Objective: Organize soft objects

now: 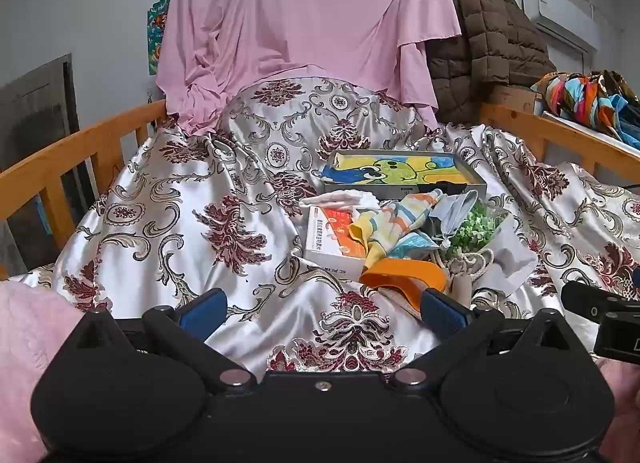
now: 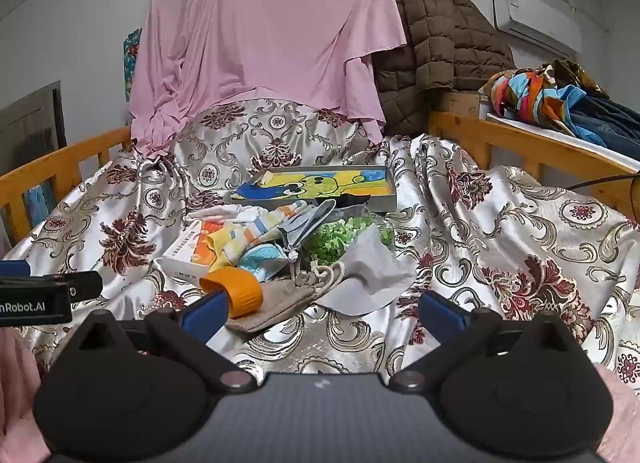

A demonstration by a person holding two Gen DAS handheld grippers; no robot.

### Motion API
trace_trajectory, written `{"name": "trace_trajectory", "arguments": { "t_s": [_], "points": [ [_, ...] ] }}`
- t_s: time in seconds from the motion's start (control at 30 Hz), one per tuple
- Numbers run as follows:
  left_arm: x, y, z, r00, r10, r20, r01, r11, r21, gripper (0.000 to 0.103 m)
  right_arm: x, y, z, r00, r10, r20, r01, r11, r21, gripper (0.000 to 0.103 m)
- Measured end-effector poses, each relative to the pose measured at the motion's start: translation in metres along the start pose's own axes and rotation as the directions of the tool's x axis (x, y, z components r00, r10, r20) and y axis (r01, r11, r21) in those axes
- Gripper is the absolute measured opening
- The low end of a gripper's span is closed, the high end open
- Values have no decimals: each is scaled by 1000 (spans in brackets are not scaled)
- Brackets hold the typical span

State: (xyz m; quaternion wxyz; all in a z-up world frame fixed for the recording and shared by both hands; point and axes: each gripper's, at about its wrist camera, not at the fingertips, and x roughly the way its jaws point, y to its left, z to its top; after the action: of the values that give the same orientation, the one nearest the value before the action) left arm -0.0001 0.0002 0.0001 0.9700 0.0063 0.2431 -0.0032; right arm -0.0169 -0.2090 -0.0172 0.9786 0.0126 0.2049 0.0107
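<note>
The soft things we have to sort lie in one loose heap in the middle of the bed: a striped cloth in yellow, white, orange and blue (image 2: 256,231), a pale grey-blue fabric pouch with a drawstring (image 2: 308,229), a beige linen drawstring bag (image 2: 280,299), a flat grey cloth (image 2: 368,267) and a bunch of green leafy stuff under clear wrap (image 2: 340,239). We judge all of these light and limp; they will sag and drag on their neighbours when lifted, so a pinch on a raised fold or a free corner should serve better than a flat press. The striped cloth lies draped over a white and orange cardboard carton (image 1: 332,235), and lifting it may shift that box. An orange ribbed cuff-like piece (image 2: 236,289) lies at the near edge of the heap, just beside the beige bag; it looks to hold its shape. Behind the heap stands a shallow grey box with a green cartoon picture (image 1: 404,173). Everything rests on a glossy silver satin cover with dark red flowers (image 2: 520,247), which we expect to be slippery. Our left gripper (image 1: 324,313) and right gripper (image 2: 320,313) both stand spread wide with nothing between the fingers, short of the heap
</note>
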Motion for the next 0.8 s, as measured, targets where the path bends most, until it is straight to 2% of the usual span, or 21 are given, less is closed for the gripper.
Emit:
{"name": "trace_trajectory", "arguments": {
  "t_s": [0.8],
  "points": [
    [0, 5, 0, 1000, 6, 6, -6, 1000, -1, 102, -1, 1, 0, 1000, -3, 2, 3, 1000, -8, 103]
  ]
}}
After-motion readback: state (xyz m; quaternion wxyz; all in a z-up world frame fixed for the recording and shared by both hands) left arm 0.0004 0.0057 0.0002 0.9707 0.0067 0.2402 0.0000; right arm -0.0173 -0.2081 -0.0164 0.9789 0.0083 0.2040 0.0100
